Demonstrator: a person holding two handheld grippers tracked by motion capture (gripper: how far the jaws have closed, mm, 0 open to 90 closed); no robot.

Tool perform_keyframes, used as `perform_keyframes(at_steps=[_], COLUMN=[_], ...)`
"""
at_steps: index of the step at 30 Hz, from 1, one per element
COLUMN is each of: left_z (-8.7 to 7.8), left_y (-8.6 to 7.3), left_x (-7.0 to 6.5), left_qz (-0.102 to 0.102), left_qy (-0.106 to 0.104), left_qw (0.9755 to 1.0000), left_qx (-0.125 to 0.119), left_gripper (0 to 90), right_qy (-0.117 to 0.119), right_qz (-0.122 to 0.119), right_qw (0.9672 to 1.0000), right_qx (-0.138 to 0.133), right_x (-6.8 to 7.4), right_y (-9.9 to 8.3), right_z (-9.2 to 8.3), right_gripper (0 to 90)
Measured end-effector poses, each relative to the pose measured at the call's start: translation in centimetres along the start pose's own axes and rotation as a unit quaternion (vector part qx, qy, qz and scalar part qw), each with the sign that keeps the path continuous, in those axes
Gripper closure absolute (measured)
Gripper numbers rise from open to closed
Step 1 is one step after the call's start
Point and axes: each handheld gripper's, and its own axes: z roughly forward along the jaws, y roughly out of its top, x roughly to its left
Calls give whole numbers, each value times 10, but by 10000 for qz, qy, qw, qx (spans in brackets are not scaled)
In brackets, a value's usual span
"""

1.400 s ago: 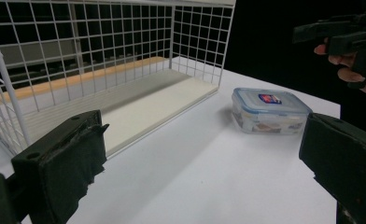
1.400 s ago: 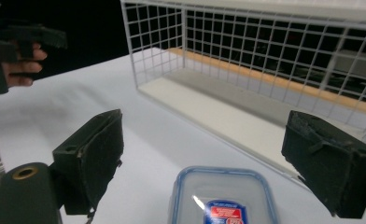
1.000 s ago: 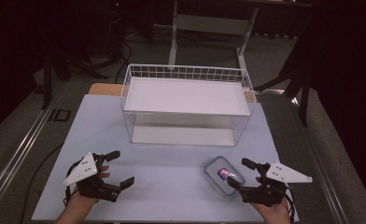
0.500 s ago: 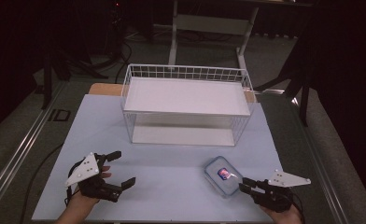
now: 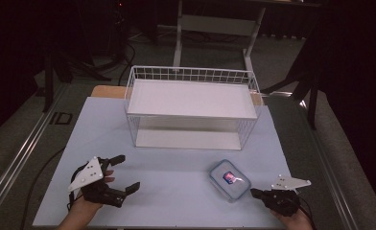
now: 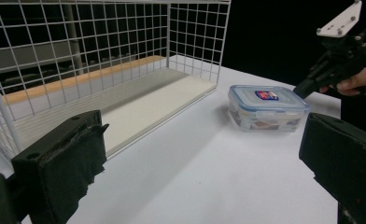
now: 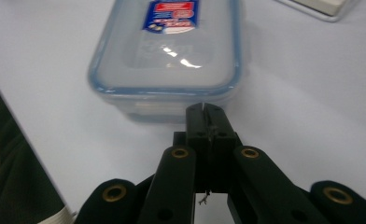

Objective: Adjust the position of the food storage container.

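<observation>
my left gripper [image 5: 121, 173]: jaws wide apart, nothing between, low over table [image 5: 176, 191] at near left. one wire basket [image 5: 192, 108], two-tiered, at table's far middle. one clear lidded container [image 5: 229, 179] with one small label, flat on table right of centre, near basket's right corner. my right gripper [image 5: 254, 192]: jaws have just been closing, now together, nothing clamped, tip just at container's near edge; contact, cannot tell.
</observation>
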Motion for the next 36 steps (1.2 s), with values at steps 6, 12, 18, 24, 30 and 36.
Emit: perform_keyframes(at_steps=[6,12,18,24,30,36], left_z=[1,1,0,0,0,-1], left_y=[0,-1,0,0,0,0], left_x=[0,0,0,1,-1,0], left_qz=[-4,22,-11,-18,29,18], left_qy=[-19,-20,-13,-4,-17,-17], left_qw=[10000,10000,10000,10000,10000,10000], left_qx=[17,49,-12,-22,5,-22], left_gripper=[14,14,14,14,14,14], right_qy=[-90,-167,-172,-290,-244,-210], right_qz=[15,-112,-108,65,125,-33], right_qw=[10000,9998,9998,9994,9991,9986], right_qx=[-35,21,-20,204,324,494], right_x=[-6,-10,-14,-16,-18,-16], right_y=[9,24,33,22,22,33], right_z=[8,23,31,32,41,55], right_gripper=[900,900,900,900,900,900])
